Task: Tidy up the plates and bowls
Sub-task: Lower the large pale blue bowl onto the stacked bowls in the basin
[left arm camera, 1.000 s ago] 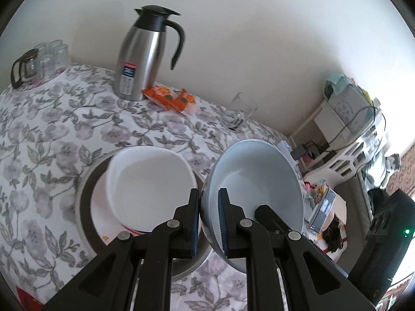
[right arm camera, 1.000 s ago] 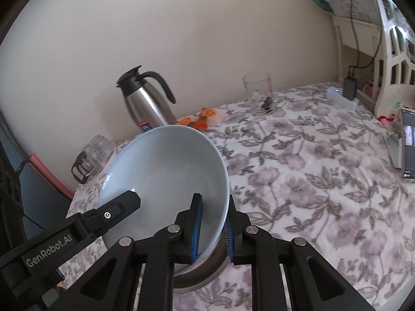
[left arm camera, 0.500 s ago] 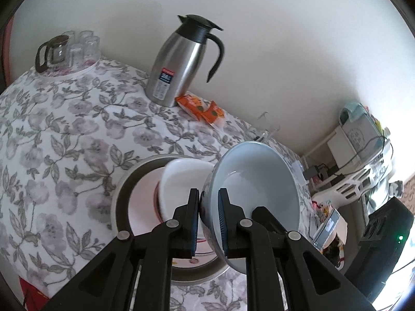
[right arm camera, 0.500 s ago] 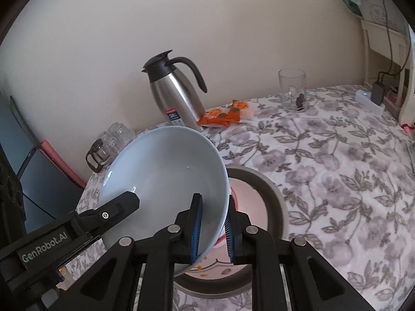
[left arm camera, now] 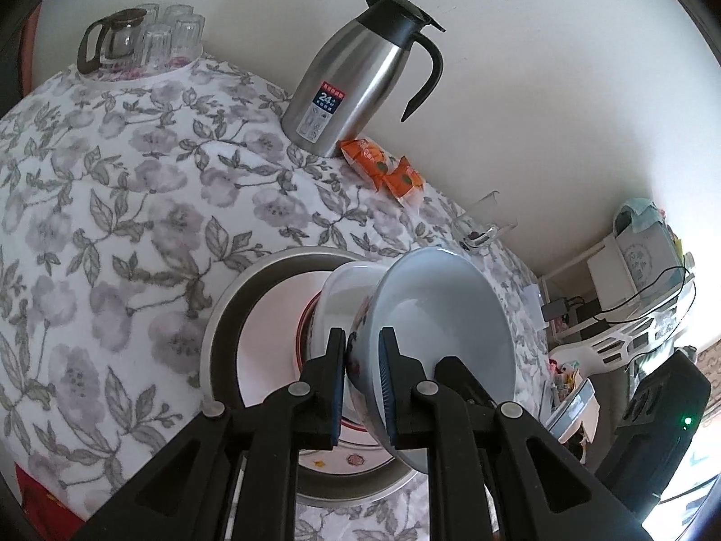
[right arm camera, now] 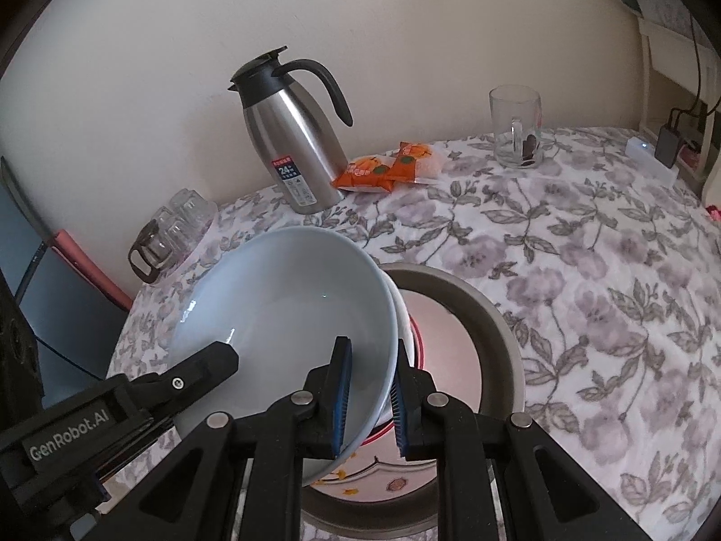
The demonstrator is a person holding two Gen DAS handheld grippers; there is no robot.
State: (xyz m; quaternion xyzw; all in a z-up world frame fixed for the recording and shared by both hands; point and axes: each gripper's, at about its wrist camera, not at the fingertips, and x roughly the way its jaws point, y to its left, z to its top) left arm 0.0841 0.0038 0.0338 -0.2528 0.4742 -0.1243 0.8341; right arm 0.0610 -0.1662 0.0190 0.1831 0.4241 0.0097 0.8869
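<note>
Both hand-held grippers clamped the rim of one pale blue bowl (left arm camera: 450,315), the left hand-held gripper (left arm camera: 362,383) on one side and the right hand-held gripper (right arm camera: 369,401) on the opposite side. The bowl hung tilted above the grey tray (left arm camera: 225,311), right over a white bowl (left arm camera: 342,288) sitting on the plates (left arm camera: 270,315) in that tray. Behind the tray on the flowered counter (left arm camera: 112,189) stood a steel jug (left arm camera: 360,76), with orange snack packets (left arm camera: 383,167) just beside it.
</note>
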